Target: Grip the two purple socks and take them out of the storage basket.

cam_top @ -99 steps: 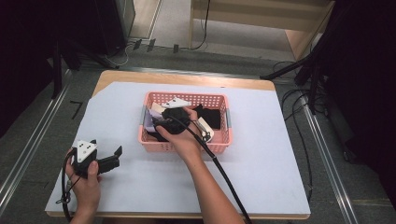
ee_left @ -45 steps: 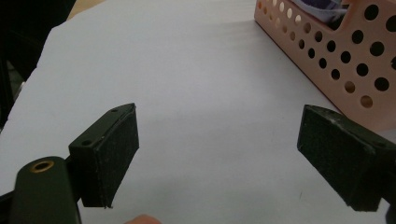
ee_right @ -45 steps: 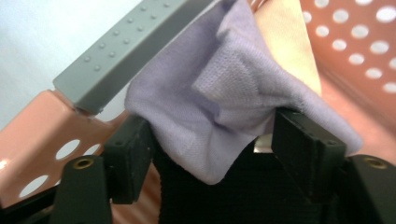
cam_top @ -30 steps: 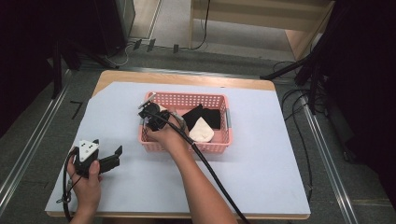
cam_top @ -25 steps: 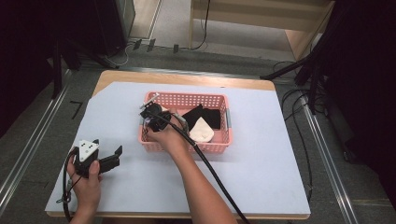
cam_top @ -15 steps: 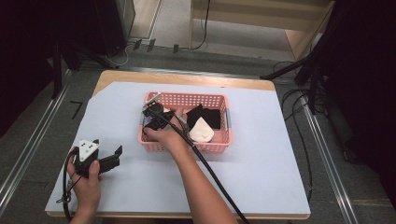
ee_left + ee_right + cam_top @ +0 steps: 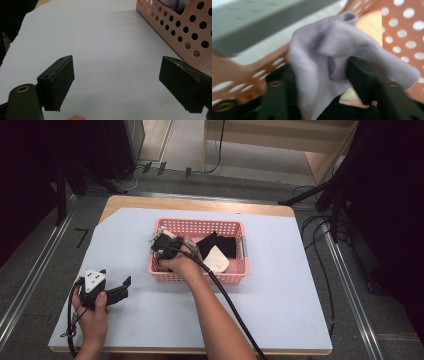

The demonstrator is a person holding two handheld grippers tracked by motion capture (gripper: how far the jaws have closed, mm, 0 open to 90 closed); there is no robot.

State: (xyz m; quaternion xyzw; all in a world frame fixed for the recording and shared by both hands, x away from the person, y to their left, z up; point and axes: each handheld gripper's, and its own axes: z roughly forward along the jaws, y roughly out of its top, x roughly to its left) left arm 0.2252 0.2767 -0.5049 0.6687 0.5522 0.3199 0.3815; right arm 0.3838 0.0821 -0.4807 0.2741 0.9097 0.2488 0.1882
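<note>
Right gripper view shows jaws pinching a lilac cloth (image 7: 332,65) inside the pink basket (image 7: 200,226); left jaws gape wide.

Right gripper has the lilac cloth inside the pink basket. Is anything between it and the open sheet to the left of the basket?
Only the pink basket's left wall. The right gripper grips the lilac cloth just inside it. Beyond, the white sheet lies bare, and the left gripper rests nearer the front edge.

Perforated pink plastic basket (image 7: 200,226); soft lilac knit cloth (image 7: 332,50).
</note>
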